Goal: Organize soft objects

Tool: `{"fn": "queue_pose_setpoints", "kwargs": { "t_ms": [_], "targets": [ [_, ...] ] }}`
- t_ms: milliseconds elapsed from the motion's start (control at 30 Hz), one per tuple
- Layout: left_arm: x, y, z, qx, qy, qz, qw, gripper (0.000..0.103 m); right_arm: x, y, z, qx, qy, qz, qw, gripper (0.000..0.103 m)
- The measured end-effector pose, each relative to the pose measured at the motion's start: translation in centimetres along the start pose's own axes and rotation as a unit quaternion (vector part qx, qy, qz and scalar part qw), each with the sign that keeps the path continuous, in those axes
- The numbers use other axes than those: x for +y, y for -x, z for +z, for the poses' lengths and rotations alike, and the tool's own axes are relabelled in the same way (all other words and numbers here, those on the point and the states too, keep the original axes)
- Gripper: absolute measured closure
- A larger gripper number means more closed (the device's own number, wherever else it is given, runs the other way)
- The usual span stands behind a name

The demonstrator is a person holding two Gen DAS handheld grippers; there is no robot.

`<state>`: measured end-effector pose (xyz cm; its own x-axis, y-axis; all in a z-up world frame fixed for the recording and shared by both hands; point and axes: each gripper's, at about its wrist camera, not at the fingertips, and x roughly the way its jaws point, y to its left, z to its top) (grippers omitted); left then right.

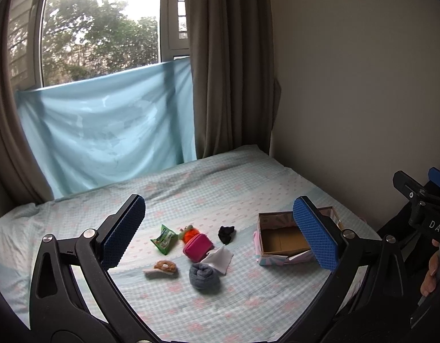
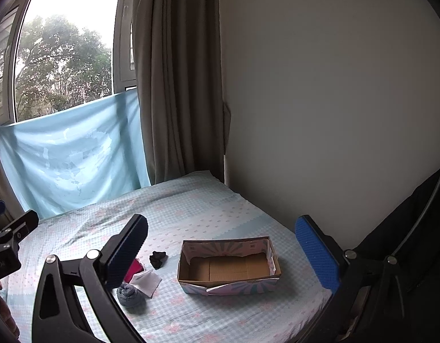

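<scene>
Blue pads: both grippers hang above the bed with jaws spread wide, pinching nothing; left gripper [image 1: 220, 228], right gripper [image 2: 228, 245].
Grey sock roll [image 1: 204, 275]: nearest item, left of the box and well apart from it.
Beige plush [image 1: 162, 267]: farther left of the box than the sock.
White cloth [image 1: 220, 258]: between sock roll and box, touching the pink pouch [image 1: 197, 246].
Green packet [image 1: 164, 238]: left of the pouch, far from the box.
Orange toy [image 1: 187, 233]: just behind the pouch.
Black scrunchie [image 1: 226, 233]: near the box's left wall, a little behind.
Box [image 2: 228, 284]: open, nothing inside, on the bed [image 1: 248, 308] right of the pile.
Risk: the cloth may drag along with the pouch; a light box could slide if bumped by a jaw; limp items may slip from a shallow pinch.
</scene>
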<state>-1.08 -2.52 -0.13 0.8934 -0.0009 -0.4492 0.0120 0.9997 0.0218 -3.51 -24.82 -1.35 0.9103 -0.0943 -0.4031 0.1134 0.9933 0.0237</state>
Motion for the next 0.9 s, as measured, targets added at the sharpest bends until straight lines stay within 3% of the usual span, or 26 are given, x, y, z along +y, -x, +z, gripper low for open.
{"fn": "queue_pose_setpoints", "kwargs": {
  "t_ms": [900],
  "targets": [
    [0.56,0.7,0.25,-0.002,-0.001,0.005,1.0,0.0,0.24,0.13,0.63,-0.005,0.01,-0.004,1.0,0.0]
  ]
}}
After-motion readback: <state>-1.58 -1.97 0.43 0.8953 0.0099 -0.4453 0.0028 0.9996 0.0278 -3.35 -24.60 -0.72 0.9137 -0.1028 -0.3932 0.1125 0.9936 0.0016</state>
